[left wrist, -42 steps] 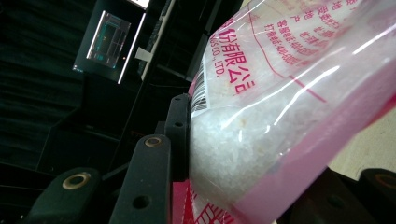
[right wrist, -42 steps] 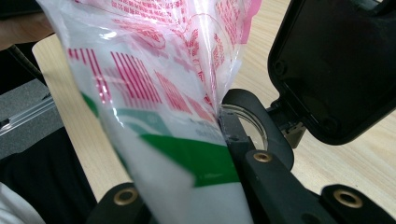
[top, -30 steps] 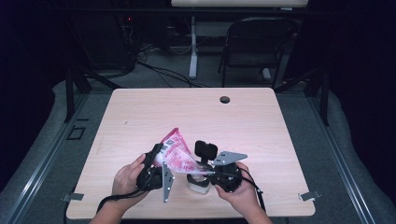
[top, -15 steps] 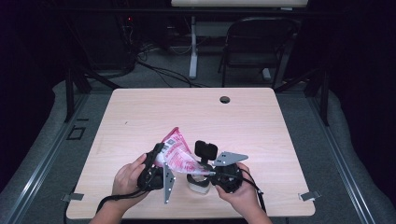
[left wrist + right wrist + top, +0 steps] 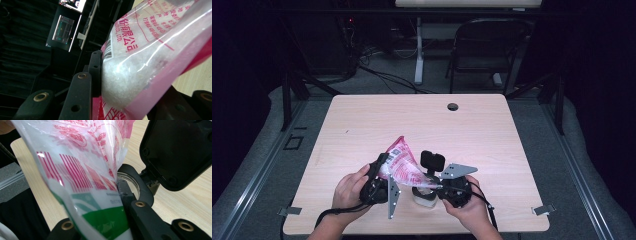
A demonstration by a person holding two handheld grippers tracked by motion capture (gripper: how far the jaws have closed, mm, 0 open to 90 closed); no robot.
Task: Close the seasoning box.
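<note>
A clear plastic bag (image 5: 404,167) with pink and red print, part full of white crystals, hangs tilted over the table's near middle. My left gripper (image 5: 379,180) is shut on its left end; in the left gripper view the jaws (image 5: 137,82) squeeze the crystal-filled bag (image 5: 150,62). My right gripper (image 5: 438,186) is shut on the bag's lower right end, pinching thin film (image 5: 82,165) between its jaws (image 5: 100,202). Just beneath sits a small white jar (image 5: 424,196) with its black flip lid (image 5: 432,161) standing open; the jar mouth (image 5: 130,182) lies right behind the bag's edge.
The light wood table (image 5: 362,125) has a round cable hole (image 5: 453,106) near its far edge. A folding chair (image 5: 487,45) and a desk leg stand on the floor beyond. Monitors glow in the dark background of the left gripper view.
</note>
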